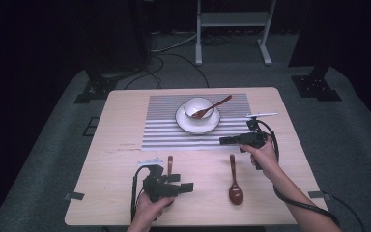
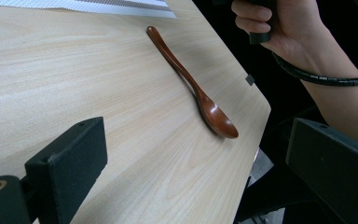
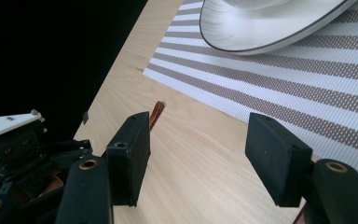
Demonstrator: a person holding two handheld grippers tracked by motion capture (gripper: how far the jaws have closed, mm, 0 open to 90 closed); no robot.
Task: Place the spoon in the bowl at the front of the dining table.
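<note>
Wooden spoons, three in all: one lies in the white bowl (image 1: 198, 107) on its saucer (image 1: 197, 123), upper centre of the high view, its handle (image 1: 221, 101) jutting over the rim to the right. A second spoon (image 1: 234, 180) lies bare on the table (image 1: 101, 145) at lower centre, bowl end toward the bottom edge. A third spoon (image 1: 170, 164) shows as a handle just above the left gripper (image 1: 187, 186). Judged from this layout, one spoon is placed and two remain. The right gripper (image 1: 224, 140), right of centre, hovers over the lower edge of the striped placemat (image 1: 164, 130), jaws apart and empty. The left gripper, at lower left, points rightward toward the second spoon, its jaws spread and holding nothing.
</note>
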